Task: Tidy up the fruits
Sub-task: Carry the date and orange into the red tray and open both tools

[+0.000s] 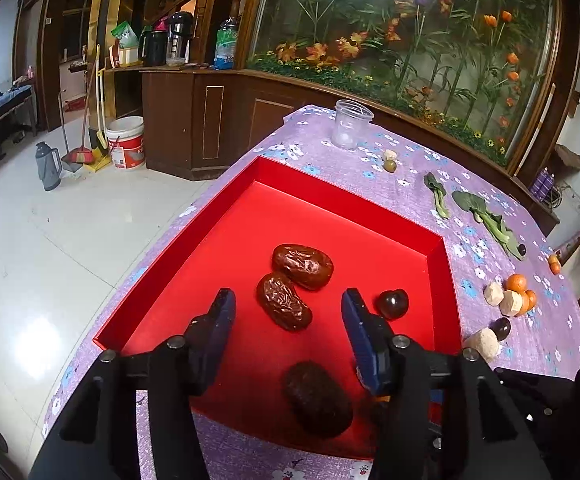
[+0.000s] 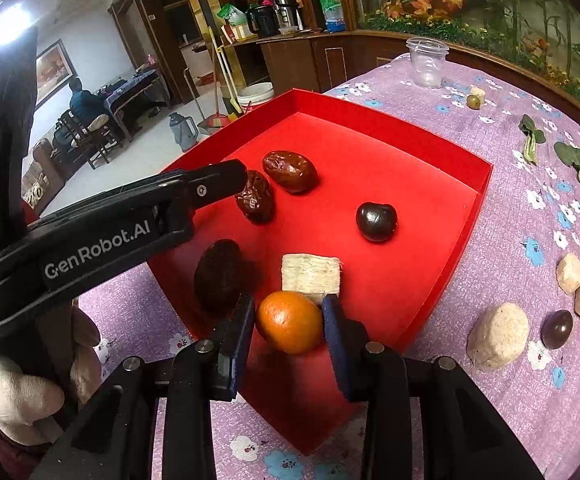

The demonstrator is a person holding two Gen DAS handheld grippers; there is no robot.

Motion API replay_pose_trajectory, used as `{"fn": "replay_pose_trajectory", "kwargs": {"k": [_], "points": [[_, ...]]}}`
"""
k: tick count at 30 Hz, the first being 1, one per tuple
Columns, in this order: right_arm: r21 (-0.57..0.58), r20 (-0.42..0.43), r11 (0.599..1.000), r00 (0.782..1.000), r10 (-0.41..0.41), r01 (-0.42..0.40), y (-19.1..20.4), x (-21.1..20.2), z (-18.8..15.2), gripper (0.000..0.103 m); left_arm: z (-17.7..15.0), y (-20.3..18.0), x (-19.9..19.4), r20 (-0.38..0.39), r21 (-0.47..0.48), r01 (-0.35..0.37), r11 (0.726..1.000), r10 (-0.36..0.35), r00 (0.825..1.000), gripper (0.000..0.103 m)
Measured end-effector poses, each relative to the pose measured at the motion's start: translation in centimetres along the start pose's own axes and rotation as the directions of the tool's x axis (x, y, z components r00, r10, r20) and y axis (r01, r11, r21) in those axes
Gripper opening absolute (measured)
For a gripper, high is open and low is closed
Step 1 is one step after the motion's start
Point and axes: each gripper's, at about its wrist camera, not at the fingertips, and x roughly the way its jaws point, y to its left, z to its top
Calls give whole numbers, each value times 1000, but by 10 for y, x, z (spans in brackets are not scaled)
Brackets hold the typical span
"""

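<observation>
A red tray (image 1: 194,248) (image 2: 466,216) sits on the purple floral cloth. In it lie three brown dates (image 1: 302,266) (image 1: 284,301) (image 1: 316,398), a dark plum (image 1: 392,303) (image 2: 376,221) and a beige block (image 2: 310,278). My left gripper (image 1: 288,310) is open and empty, hovering over the tray near the dates. My right gripper (image 2: 289,320) is shut on a small orange (image 2: 289,321) over the tray's near corner. The left gripper's body also shows in the right wrist view (image 2: 210,184).
On the cloth right of the tray lie beige chunks (image 2: 498,336), a dark plum (image 2: 556,329), oranges (image 1: 516,284), green leaves (image 1: 486,216), a green olive (image 2: 473,101) and a clear plastic cup (image 2: 427,62). A wooden cabinet and planter stand behind the table.
</observation>
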Motion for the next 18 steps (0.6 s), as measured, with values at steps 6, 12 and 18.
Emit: {"fn": "replay_pose_trajectory", "kwargs": {"k": [6,12,18], "points": [[-3,35,1000,999,-9,9,0,-12,-1,49,2,-6,-8,19,15,-41,999,41,999,67],[26,47,1000,999,0,-1,-4,-21,-3,50,2,-15,-17,28,44,-45,998,43,999,69],[47,66,999,998,-11,8,-11,-33,-14,56,-1,-27,-22,18,61,-5,998,4,1000,69]]}}
